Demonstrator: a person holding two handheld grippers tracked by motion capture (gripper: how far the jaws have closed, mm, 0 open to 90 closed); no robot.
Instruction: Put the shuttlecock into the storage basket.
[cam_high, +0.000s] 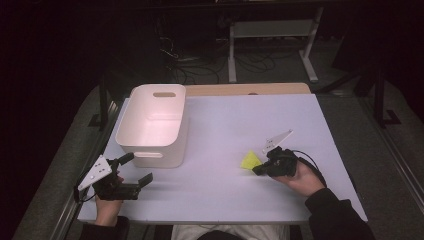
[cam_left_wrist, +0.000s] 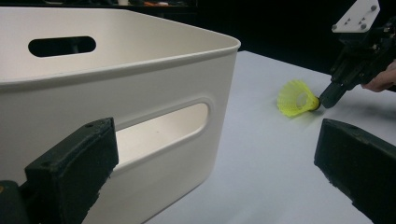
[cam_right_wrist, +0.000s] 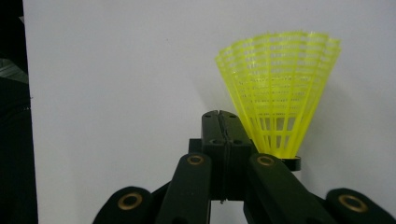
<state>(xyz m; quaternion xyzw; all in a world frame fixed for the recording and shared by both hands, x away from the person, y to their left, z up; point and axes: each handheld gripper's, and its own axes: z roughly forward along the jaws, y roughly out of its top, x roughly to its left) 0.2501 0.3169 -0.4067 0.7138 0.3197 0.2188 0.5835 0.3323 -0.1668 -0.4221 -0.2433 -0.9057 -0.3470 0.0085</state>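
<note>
A white table is seen from above, with the person's forearms entering at its near edge. All places are given relative to the white bin, which stands on the left part of the table, its long side running away from the person.

Nearest the person, just before the bin's near left corner, the left gripper is held low with its jaws spread wide and nothing between them. In the left gripper view the bin's near wall and handle slot are seen close ahead between the jaws.

To the right of the bin, level with its near wall and well apart from it, a yellow shuttlecock lies on its side on the table. Its long axis is laid roughly across the table: the open skirt is turned toward the bin, the cork end away from it. The right gripper is met at that cork end. In the right gripper view the jaws are seen pressed flat together, with the shuttlecock just beside them rather than between them; whether the cork is touched cannot be told.

The right hand is clearly the nearer to the shuttlecock. The stretch of table between shuttlecock and bin lies bare, so nothing is judged to stand in the way.

Beyond the table, cables and a white frame are made out dimly on the dark floor.
</note>
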